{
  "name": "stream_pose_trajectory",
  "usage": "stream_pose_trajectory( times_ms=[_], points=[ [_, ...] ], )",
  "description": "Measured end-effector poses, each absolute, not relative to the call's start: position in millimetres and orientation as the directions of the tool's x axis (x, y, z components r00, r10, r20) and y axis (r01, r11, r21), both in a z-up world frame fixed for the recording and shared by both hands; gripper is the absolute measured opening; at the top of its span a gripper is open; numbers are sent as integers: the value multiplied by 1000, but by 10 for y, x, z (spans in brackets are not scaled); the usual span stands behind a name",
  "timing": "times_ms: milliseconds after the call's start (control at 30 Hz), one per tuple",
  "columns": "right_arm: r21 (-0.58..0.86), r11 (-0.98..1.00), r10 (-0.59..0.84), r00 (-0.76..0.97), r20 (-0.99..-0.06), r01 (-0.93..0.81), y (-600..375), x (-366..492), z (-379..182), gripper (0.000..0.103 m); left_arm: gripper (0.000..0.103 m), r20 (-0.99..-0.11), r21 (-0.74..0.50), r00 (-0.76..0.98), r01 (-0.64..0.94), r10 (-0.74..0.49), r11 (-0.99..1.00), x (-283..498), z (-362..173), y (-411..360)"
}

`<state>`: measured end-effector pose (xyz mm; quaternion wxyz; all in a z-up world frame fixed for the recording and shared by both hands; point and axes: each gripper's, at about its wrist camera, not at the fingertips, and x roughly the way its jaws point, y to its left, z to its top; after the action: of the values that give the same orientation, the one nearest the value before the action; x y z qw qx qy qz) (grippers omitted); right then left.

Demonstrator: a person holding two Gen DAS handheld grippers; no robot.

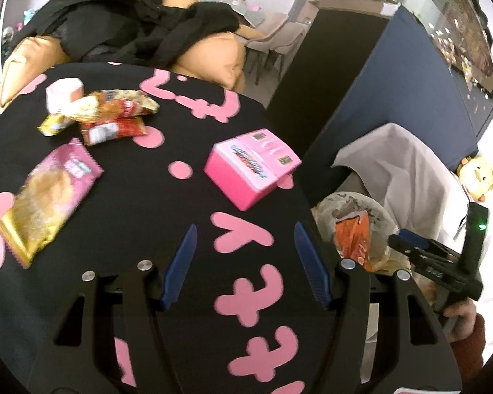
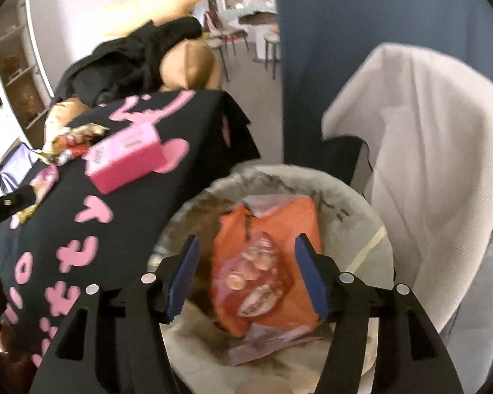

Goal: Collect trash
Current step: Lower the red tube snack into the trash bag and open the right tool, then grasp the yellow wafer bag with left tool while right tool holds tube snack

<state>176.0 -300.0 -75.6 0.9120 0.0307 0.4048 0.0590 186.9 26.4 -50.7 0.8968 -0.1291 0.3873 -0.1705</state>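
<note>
Orange wrapper (image 2: pixel 266 246) in bin (image 2: pixel 355 210) beneath spread right gripper (image 2: pixel 246 275), left gripper (image 1: pixel 246 262) spread above table (image 1: pixel 187 229)

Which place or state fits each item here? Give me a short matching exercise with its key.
Things:
1. orange snack bag
2. pink box
3. pink-and-gold wrapper
4. left gripper

Places or states:
A. open above the black cloth, holding nothing
B. inside the lined trash bin
C. near the table's left edge
D. mid-table, near the bin side

Pairs: 1-B, 2-D, 3-C, 4-A
</note>
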Motion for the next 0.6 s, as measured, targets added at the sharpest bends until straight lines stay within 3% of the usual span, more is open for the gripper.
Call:
stream_pose_trajectory(
  times_ms=[400, 600],
  points=[
    [83, 954, 272, 713, -646, -288, -2035, 1621, -173, 57, 59, -608, -350, 736, 87, -297, 933, 1610, -462, 1237],
    [142, 909, 393, 695, -603, -391, -1566, 1777, -135, 76, 60, -609, -333, 763, 3, -218, 943, 1535, -566, 1811]
  ],
)
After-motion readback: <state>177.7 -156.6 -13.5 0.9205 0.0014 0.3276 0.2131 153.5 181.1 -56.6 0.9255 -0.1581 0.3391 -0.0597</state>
